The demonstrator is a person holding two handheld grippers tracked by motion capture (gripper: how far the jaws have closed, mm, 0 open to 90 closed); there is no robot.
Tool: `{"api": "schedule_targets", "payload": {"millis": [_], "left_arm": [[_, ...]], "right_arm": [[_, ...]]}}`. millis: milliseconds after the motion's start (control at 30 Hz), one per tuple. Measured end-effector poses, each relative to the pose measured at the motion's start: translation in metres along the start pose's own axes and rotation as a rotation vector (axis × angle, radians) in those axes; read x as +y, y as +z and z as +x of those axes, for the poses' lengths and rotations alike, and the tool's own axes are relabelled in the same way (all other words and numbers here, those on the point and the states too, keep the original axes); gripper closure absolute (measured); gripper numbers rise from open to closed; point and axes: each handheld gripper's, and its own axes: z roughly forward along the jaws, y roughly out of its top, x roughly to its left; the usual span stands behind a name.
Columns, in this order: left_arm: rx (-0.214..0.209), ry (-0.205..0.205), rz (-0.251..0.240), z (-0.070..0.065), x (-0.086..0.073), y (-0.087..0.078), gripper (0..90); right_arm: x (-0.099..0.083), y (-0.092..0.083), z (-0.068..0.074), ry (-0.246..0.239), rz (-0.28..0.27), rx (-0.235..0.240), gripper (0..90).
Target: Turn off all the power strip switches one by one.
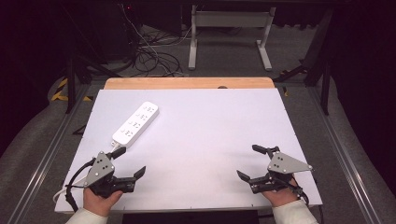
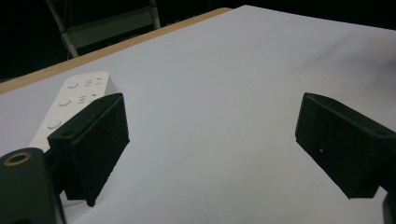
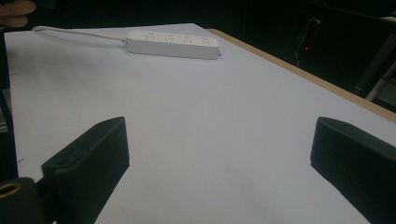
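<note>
A white power strip point(image 1: 135, 122) lies flat on the left half of the white tabletop point(image 1: 215, 126), and its white cable runs toward the front left corner. My left gripper point(image 1: 130, 162) rests near the front left edge, just short of the strip's near end, open with nothing between its jaws. In the left gripper view the strip point(image 2: 74, 100) shows behind the left jaw, and that gripper point(image 2: 215, 140) stands wide open. My right gripper point(image 1: 249, 162) sits at the front right, open and empty. The right gripper view has the strip point(image 3: 173, 44) far off across the table, beyond the open gripper point(image 3: 219, 163).
A wooden strip point(image 1: 187, 83) borders the table's far edge. Beyond it on the floor lie tangled cables point(image 1: 154, 56) and a white desk frame point(image 1: 229, 32). Metal rails point(image 1: 343, 154) run along both sides of the table. The other hand point(image 3: 16, 11) shows at the right gripper view's top left.
</note>
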Motion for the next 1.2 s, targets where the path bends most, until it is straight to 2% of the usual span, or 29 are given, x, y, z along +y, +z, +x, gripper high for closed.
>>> {"api": "schedule_targets", "payload": {"millis": [67, 100, 167, 200, 367, 433, 500, 567, 667, 767, 900, 1067, 1200], "left_arm": [[-0.017, -0.001, 0.012, 0.0, 0.0, 0.0, 15.6], [-0.017, 0.007, 0.026, 0.0, 0.001, 0.0, 30.0], [-0.024, 0.012, 0.029, 0.001, 0.002, -0.001, 33.1], [-0.018, 0.001, 0.033, 0.001, 0.003, -0.002, 38.8], [0.019, -0.024, 0.021, 0.006, 0.009, -0.007, 37.3], [0.022, -0.019, 0.03, 0.008, 0.011, -0.008, 38.2], [0.037, -0.03, 0.044, 0.008, 0.013, -0.008, 38.5], [0.025, -0.024, 0.077, 0.01, 0.016, -0.006, 37.1], [0.029, -0.02, 0.086, 0.012, 0.019, -0.006, 35.6], [0.046, 0.004, 0.098, 0.014, 0.024, -0.005, 35.6], [0.05, -0.003, 0.089, 0.018, 0.032, -0.004, 35.6], [0.006, -0.018, 0.118, 0.027, 0.041, 0.002, 33.5], [0.026, 0.005, 0.129, 0.03, 0.047, 0.006, 34.4]], "right_arm": [[0.0, 0.0, 0.0, 0.0, 0.007, 0.009, 5.9], [0.0, 0.001, 0.001, 0.0, 0.007, 0.015, 5.9], [0.0, 0.001, 0.001, -0.003, 0.009, 0.015, 5.9], [0.001, 0.001, 0.002, -0.004, 0.007, 0.02, 5.9], [0.001, 0.001, 0.002, -0.005, 0.005, 0.024, 6.0], [0.001, 0.001, 0.002, -0.007, 0.004, 0.024, 6.0], [0.001, 0.001, 0.003, -0.006, 0.002, 0.023, 5.9], [0.001, 0.001, 0.003, -0.007, 0.003, 0.024, 5.9], [0.001, 0.001, 0.002, -0.01, 0.002, 0.025, 6.0], [0.001, 0.002, 0.002, -0.008, 0.002, 0.027, 6.0], [0.0, 0.002, 0.002, -0.006, 0.003, 0.031, 5.9], [0.0, 0.004, 0.003, -0.002, 0.01, 0.043, 5.8], [0.0, 0.004, 0.003, -0.002, 0.01, 0.043, 5.5]]}}
